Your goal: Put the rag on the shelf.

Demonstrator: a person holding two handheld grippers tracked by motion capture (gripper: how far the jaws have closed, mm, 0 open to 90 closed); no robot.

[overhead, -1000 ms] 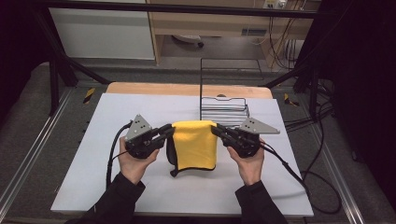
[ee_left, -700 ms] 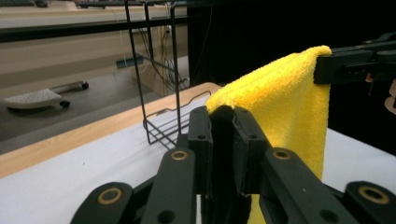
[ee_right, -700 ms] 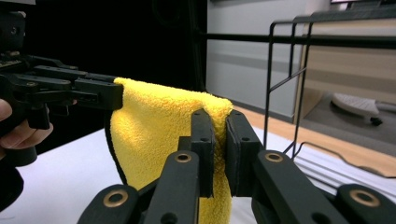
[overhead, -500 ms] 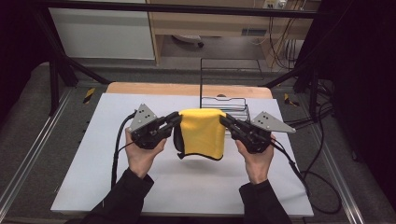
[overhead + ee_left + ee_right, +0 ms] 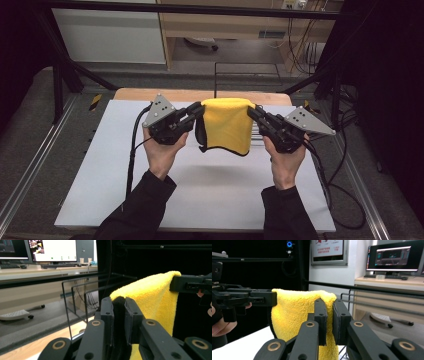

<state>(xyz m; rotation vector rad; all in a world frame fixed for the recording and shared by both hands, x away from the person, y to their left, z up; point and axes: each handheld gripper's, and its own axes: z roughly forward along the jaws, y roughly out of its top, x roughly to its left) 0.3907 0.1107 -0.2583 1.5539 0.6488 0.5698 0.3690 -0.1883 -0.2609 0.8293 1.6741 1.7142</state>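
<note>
The left gripper (image 5: 196,111) and the right gripper (image 5: 253,114) are each pinching a top corner of the yellow cloth (image 5: 227,125), fingers clenched on it. It is hanging flat above the white bench (image 5: 100,165), probably for draping over the wire rack (image 5: 77,305) just behind. Bare bench is lying all around.

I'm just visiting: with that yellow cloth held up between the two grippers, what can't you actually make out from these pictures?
- Wire rack: in the high view the yellow cloth hides its lower part.
- Cloth's bottom edge: cut off by the frame in both gripper views.
- Cloth's corner inside the left gripper: hidden by its closed jaws; likewise in the right gripper.
- Monitor text: too small to read.
</note>
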